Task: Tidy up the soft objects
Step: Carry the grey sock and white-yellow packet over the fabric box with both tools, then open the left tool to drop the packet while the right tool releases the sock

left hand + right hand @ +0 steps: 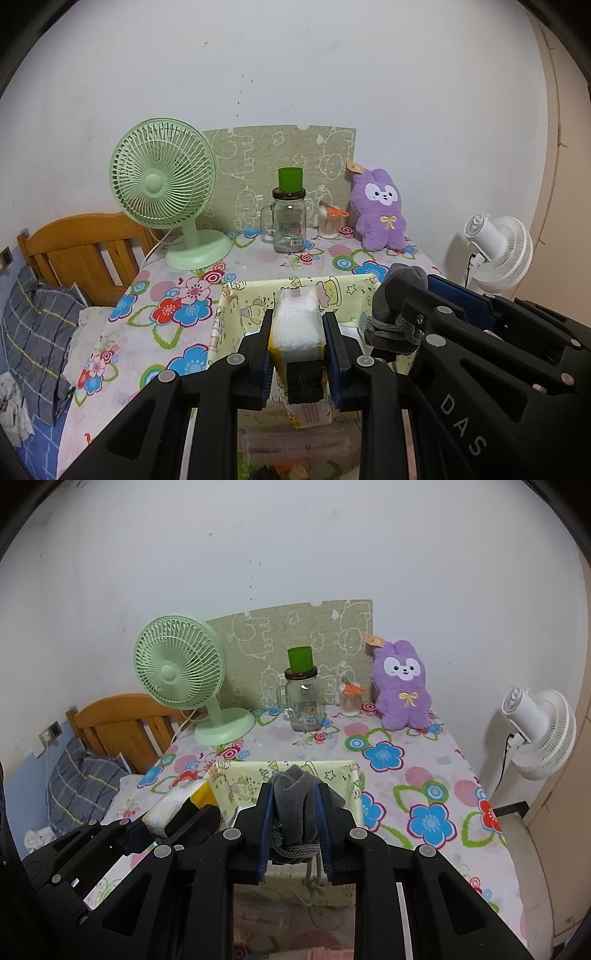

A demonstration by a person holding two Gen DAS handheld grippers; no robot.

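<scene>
My left gripper is shut on a white and yellow tissue pack and holds it over the yellow cartoon-print storage box at the table's front. My right gripper is shut on a bunched grey cloth with a drawstring, held above the same box. The right gripper with the cloth also shows in the left wrist view, close on the right of the tissue pack. A purple plush bunny sits upright at the back right of the table.
On the floral tablecloth stand a green desk fan, a glass mug jar with a green cup on top and a cotton swab jar. A white fan stands at the right. A wooden bed headboard and pillow are at the left.
</scene>
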